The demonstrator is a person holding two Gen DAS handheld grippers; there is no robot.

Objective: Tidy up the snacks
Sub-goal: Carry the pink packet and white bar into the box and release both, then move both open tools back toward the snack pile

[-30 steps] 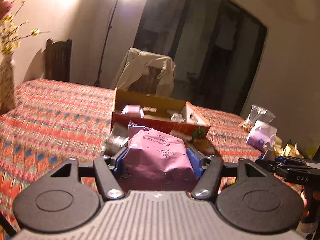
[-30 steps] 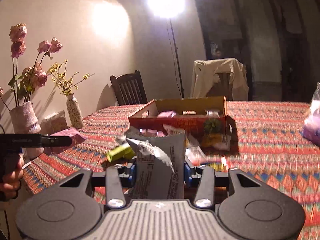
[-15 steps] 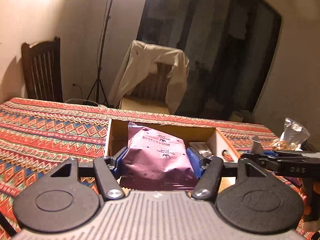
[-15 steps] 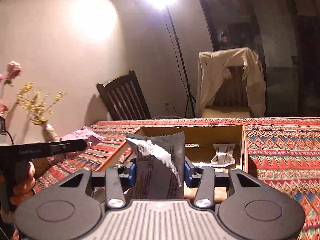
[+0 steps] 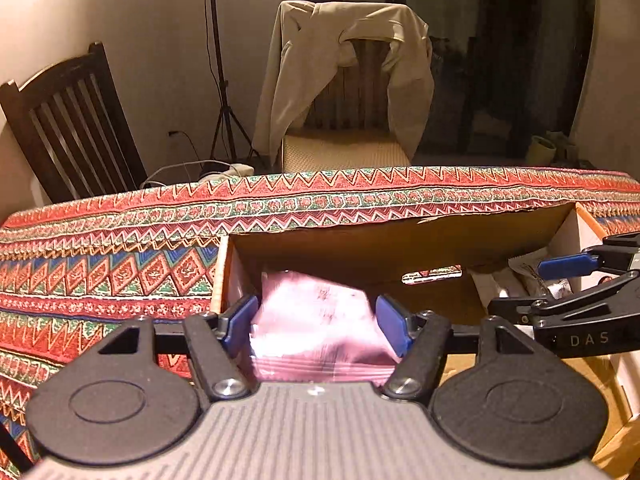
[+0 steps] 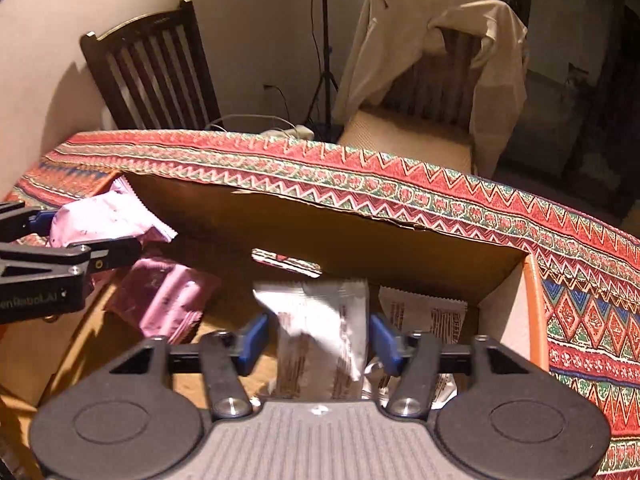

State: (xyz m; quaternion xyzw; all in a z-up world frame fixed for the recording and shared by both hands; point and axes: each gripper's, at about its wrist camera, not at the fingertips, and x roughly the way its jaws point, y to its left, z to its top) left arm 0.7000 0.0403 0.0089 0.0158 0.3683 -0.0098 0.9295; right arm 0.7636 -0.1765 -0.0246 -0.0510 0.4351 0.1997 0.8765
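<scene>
Over the left end of the cardboard box point(image 5: 400, 240), the left gripper point(image 5: 316, 320) points down into the box with its jaws opening. The pink snack bag point(image 5: 316, 324) sits between the blue pads point(image 5: 239, 318), blurred; a gap shows at the right pad, and the left pad looks clear of it too, so the bag is loose rather than clamped. Beyond the tool lies the patterned tablecloth point(image 5: 120, 272), and farther off a dark wooden chair point(image 5: 72, 128) and a chair draped with a beige jacket point(image 5: 344, 60).

To the right of that tool, the right gripper point(image 6: 318, 338) hangs over the right end of the same box, its jaws also opening. The white snack packet point(image 6: 320, 340) stands between its pads with clear space on both sides, not gripped. Just ahead and to the right of it another white packet point(image 6: 424, 316) lies in the box. To the left of this tool a second pink bag point(image 6: 168, 300) lies on the box floor.
</scene>
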